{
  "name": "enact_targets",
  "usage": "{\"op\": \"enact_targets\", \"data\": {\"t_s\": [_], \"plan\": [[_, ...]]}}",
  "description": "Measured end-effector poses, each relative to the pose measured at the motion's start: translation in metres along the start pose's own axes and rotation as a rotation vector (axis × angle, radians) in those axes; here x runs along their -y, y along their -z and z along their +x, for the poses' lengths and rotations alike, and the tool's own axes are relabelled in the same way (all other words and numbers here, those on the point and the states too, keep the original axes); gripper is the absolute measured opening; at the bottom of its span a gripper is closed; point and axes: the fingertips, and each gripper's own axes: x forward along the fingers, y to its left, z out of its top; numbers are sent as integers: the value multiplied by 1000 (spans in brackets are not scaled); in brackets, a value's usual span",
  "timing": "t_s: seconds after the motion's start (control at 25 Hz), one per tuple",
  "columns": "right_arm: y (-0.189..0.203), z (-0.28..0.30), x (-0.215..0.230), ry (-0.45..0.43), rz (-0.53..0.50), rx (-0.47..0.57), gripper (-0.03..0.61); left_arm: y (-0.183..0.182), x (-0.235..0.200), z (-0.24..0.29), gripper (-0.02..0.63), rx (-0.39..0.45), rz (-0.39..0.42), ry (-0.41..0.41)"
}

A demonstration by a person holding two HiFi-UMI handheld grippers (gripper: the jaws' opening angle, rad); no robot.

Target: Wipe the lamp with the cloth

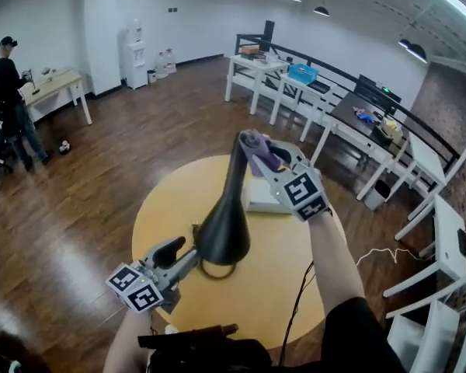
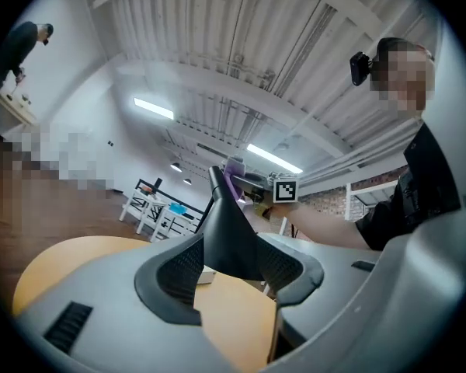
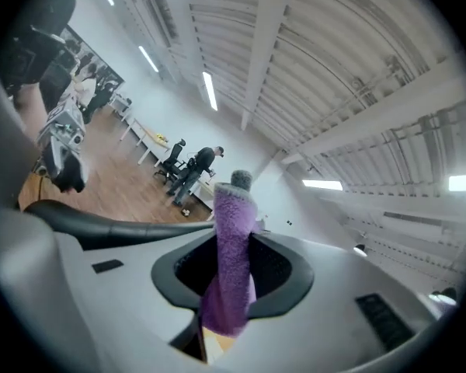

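A black lamp with a cone-shaped shade (image 1: pixel 224 233) and a slim neck (image 1: pixel 237 165) hangs tilted over the round yellow table (image 1: pixel 171 200). My left gripper (image 1: pixel 193 255) is shut on the shade; in the left gripper view the black cone (image 2: pixel 227 235) sits pinched between the pads of the left gripper (image 2: pixel 233 261). My right gripper (image 1: pixel 260 155) is shut on a purple cloth (image 1: pixel 256 150) at the upper end of the neck. In the right gripper view the cloth (image 3: pixel 231 263) stands up between the jaws of the right gripper (image 3: pixel 233 274), with the lamp neck (image 3: pixel 101 224) running off to the left.
A flat white block (image 1: pixel 262 198) lies on the table behind the lamp. A black cable (image 1: pixel 297 309) drops off the table's near right edge. White tables (image 1: pixel 295 84) line a railing at the back right. A person (image 1: pixel 6 92) stands far left by another table.
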Motion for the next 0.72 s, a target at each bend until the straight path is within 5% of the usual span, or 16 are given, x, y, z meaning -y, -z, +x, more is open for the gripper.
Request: {"op": "enact_targets", "data": {"t_s": [0.24,0.4,0.72], "plan": [[-11,-5,-17,-54,217,97,98,-8,5,-27,199,7,7,-39],[-22,-32,-85,-197,142,107,98,-7,1,-30,199,16,-16,-17],[-4,-71,-144,-246,59,7,98,1,0,-24,199,-29,-72,88]]}}
